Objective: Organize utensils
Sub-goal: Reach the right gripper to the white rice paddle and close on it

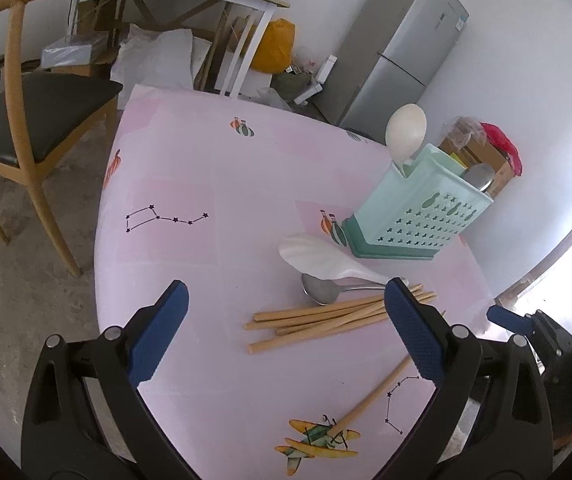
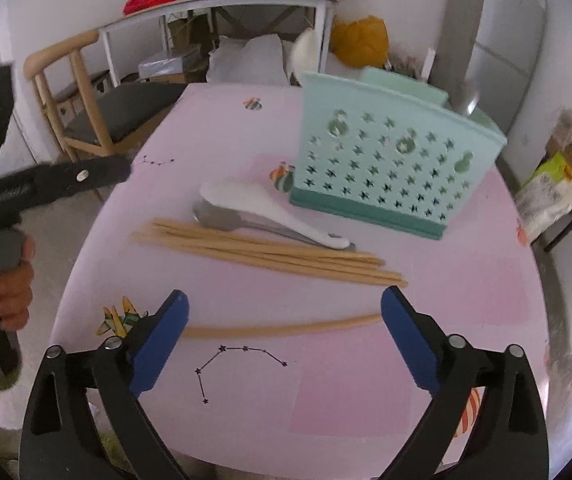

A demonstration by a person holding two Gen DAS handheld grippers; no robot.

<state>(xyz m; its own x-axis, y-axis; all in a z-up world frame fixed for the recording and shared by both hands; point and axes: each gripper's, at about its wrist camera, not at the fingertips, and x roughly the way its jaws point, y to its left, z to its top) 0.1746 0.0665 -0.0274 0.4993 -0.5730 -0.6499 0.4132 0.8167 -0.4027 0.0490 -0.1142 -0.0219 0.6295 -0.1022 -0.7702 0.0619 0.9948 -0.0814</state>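
Two grippers over the pink table, both with jaws spread wide and nothing between the pads. Right gripper (image 2: 284, 312): released, blue textured pads either side of a lone chopstick (image 2: 282, 327) lying crosswise on the cloth just ahead of the fingertips; not touching it. Left gripper (image 1: 286, 304): also released, held by a hand (image 2: 8, 284) off the table's near-left edge in the right wrist view.

Landmark: the mint-green holder (image 2: 389, 160), upright toward the far right of the table (image 2: 222, 128).
- Chopstick bundle (image 2: 270, 250): pale wooden rods, roughly parallel, on the gripper side of the holder, well clear of its base.
- White spoon (image 2: 262, 208): smooth plastic, broad bowl, lying between bundle and holder, its bowl end near the holder's left corner.
- Metal spoon (image 2: 222, 218): dull grey, partly under the white one.
- Standing in the holder: a white scoop (image 1: 405, 130) at its left end, a metal utensil (image 1: 479, 176) at its right.

Holder walls thin plastic, pierced with star cut-outs, darker green base band. Cloth smooth, printed with constellations and a small plane.

Open room: wide bare cloth left of the holder, out to the far and left edges. Right table edge runs close behind the holder. Wooden chair (image 1: 26, 120) beyond the left edge; grey fridge (image 1: 397, 44) beyond the far one.
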